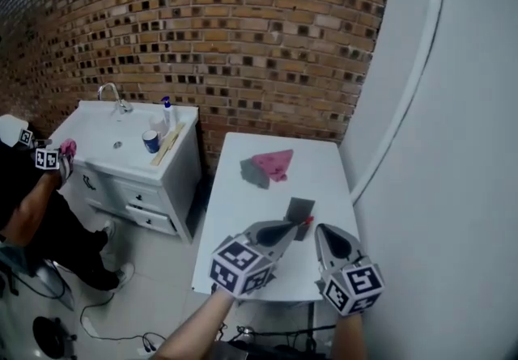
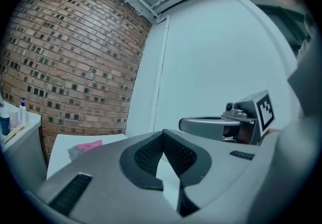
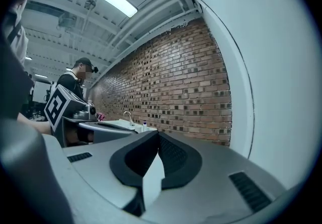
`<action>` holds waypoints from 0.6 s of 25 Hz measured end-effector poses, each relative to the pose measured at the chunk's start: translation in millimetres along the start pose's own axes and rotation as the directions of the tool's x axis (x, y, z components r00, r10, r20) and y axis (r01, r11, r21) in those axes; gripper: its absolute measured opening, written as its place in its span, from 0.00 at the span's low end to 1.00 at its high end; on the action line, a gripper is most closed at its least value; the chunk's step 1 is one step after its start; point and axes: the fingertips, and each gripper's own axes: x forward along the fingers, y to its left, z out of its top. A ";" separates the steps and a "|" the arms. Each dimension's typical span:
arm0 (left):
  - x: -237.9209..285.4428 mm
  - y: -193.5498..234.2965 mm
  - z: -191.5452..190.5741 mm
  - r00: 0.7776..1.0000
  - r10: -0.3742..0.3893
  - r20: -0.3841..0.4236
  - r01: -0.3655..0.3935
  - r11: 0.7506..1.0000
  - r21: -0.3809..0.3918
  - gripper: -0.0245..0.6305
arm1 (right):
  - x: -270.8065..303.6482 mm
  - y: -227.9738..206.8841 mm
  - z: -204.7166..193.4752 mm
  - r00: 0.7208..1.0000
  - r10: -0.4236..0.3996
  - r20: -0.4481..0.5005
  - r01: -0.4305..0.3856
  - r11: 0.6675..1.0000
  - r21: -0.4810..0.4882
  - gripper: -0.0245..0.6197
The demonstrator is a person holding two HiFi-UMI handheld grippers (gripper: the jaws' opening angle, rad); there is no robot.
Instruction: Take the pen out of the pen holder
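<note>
On the white table [image 1: 243, 221] a pink and grey pouch-like holder [image 1: 271, 166] lies near the far end; in the left gripper view it shows as a pink patch [image 2: 88, 145]. A dark grey square [image 1: 299, 207] lies nearer me, with a small red thing [image 1: 308, 221] at its near edge. No pen is clearly visible. My left gripper [image 1: 301, 226] [image 2: 163, 132] is shut and empty, its tip right beside the red thing. My right gripper [image 1: 319, 229] [image 3: 157, 133] hovers just to its right, also shut with nothing between its jaws. Both point level over the table's near end.
A white sink cabinet [image 1: 137, 140] with a tap, bottles and a cup stands left of the table. Another person [image 1: 32, 205] with marked grippers stands by it. A brick wall runs behind, a white wall [image 1: 453, 148] hems in the table's right side. Cables lie on the floor.
</note>
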 end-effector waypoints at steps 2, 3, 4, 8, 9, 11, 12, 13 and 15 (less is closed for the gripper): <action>3.0 4.0 -2.4 1.000 -0.003 -0.005 0.003 1.000 -0.007 0.04 | 4.3 -1.8 -2.9 1.000 -0.003 -0.011 0.003 1.000 0.002 0.04; 4.1 5.4 -3.1 1.000 -0.004 -0.008 0.004 1.000 -0.012 0.04 | 6.1 -2.5 -3.8 1.000 -0.004 -0.016 0.004 1.000 0.004 0.04; 5.0 6.2 -3.4 1.000 -0.004 -0.010 0.003 1.000 -0.016 0.04 | 7.4 -3.2 -4.2 1.000 -0.003 -0.020 0.003 1.000 0.007 0.04; 11.3 8.8 -3.2 1.000 0.010 -0.019 -0.010 1.000 -0.026 0.04 | 11.1 -10.3 -2.1 1.000 0.009 -0.022 -0.009 1.000 0.019 0.04; 13.1 9.6 -3.5 1.000 0.014 -0.020 -0.015 1.000 -0.026 0.04 | 12.6 -12.2 -2.7 1.000 0.012 -0.023 -0.012 1.000 0.022 0.04; 16.6 10.6 -3.6 1.000 0.025 -0.017 -0.025 0.999 -0.028 0.04 | 15.7 -14.7 -7.6 0.999 0.028 -0.029 -0.027 0.999 0.025 0.04; 18.6 10.8 -3.9 0.999 0.031 -0.017 -0.031 0.999 -0.029 0.04 | 16.7 -16.1 -10.1 0.999 0.036 -0.031 -0.035 0.999 0.027 0.04; 20.8 10.7 -4.1 0.999 0.037 -0.017 -0.037 0.999 -0.029 0.04 | 16.9 -18.2 -11.5 0.999 0.040 -0.032 -0.039 0.999 0.029 0.04; 25.0 9.4 -4.2 0.999 0.048 -0.017 -0.049 0.998 -0.030 0.04 | 15.7 -22.9 -12.7 0.999 0.044 -0.032 -0.043 0.999 0.033 0.04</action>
